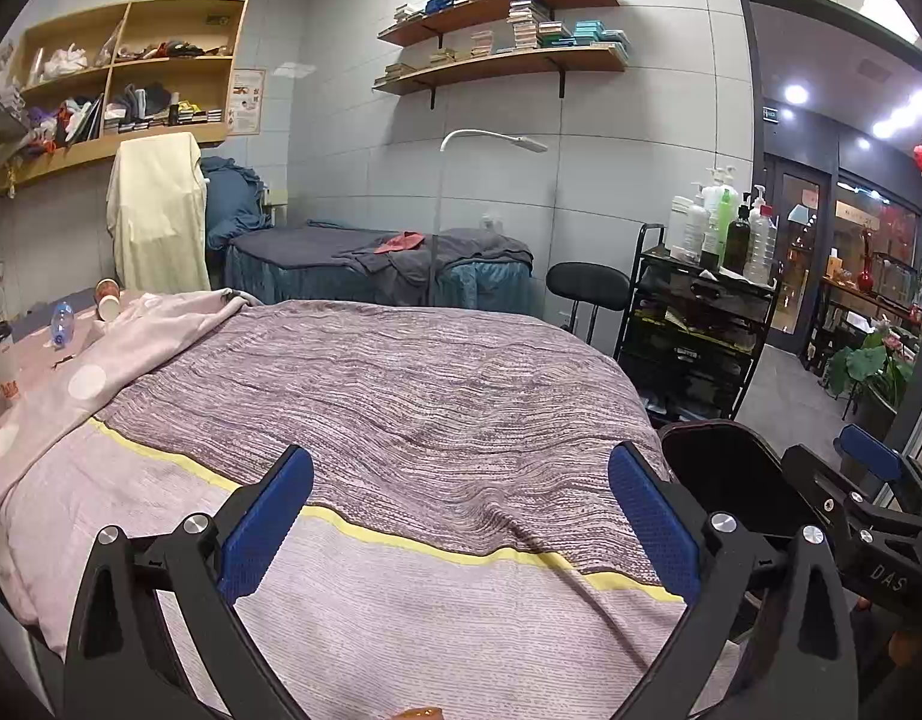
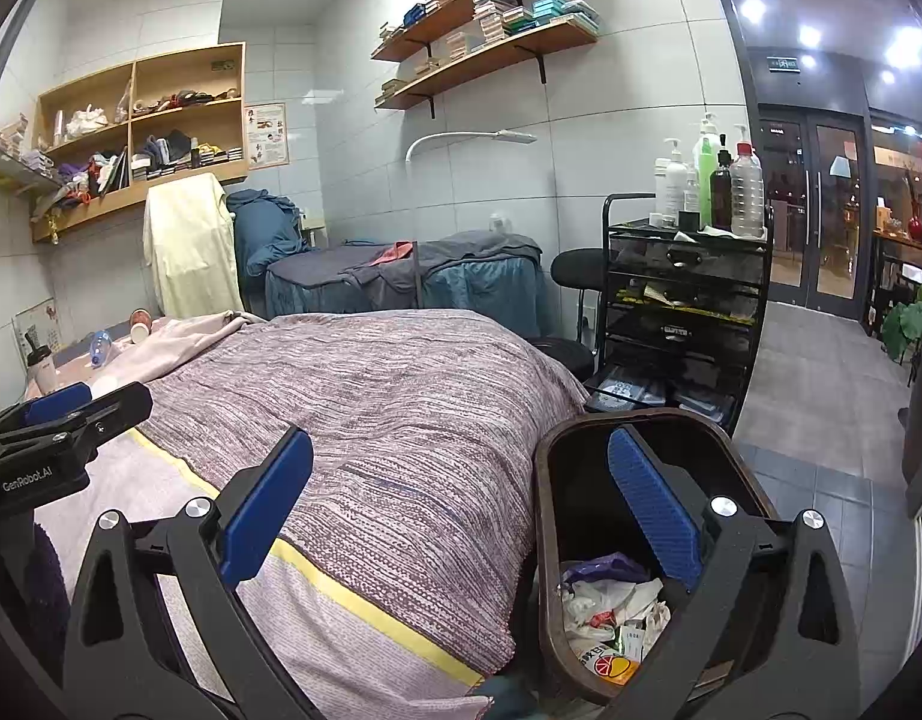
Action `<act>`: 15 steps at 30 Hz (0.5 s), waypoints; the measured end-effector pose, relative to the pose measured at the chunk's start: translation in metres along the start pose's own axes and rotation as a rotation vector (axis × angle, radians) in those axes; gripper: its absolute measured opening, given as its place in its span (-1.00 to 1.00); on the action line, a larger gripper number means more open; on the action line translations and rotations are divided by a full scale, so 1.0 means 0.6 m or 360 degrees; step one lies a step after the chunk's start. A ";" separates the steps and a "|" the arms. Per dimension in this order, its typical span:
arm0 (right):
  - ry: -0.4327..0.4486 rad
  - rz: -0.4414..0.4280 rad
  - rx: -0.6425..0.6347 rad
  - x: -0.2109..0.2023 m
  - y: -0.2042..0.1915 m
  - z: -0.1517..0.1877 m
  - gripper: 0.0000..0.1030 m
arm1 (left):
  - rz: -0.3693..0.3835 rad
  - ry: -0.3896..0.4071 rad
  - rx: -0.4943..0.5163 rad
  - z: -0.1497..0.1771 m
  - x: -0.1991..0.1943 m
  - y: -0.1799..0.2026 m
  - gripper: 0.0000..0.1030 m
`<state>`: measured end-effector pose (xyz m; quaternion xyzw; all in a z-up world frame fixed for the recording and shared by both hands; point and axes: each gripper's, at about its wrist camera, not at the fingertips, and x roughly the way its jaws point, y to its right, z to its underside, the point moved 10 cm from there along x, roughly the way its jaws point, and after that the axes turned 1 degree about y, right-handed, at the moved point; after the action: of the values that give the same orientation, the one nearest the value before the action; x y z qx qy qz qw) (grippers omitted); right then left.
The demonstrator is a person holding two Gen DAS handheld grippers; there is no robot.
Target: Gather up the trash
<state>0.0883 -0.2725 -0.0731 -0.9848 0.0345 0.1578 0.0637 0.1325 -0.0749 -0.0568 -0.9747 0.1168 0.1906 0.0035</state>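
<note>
Fingers wide, empty on left gripper (image 1: 461, 516) & right gripper (image 2: 461, 501); dark oval trash bin (image 2: 547, 540) beside bed for drop-offs; paper cups (image 1: 107, 299), probably trash, far off.

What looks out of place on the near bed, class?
At the bed's far left corner, a plastic bottle and a paper cup lie tipped over, beside an upright lidded cup: litter among the bedding.

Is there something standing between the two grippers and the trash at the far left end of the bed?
No upright thing blocks the way. The plastic bottle, paper cups and lidded drink cup lie beyond the bed's rumpled quilt and folded blanket. Both the left gripper and the right gripper are open and empty.
</note>
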 end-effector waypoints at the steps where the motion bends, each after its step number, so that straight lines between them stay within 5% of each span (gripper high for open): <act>1: 0.0000 0.0001 0.0000 0.000 0.000 0.000 0.89 | 0.0000 0.0000 -0.0001 0.000 -0.001 -0.001 0.88; 15: -0.0009 0.0013 0.0012 0.003 0.005 0.007 0.89 | 0.0007 0.0004 0.0005 -0.001 -0.001 0.008 0.88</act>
<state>0.0886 -0.2751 -0.0777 -0.9840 0.0389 0.1606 0.0669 0.1314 -0.0794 -0.0559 -0.9747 0.1193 0.1892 0.0046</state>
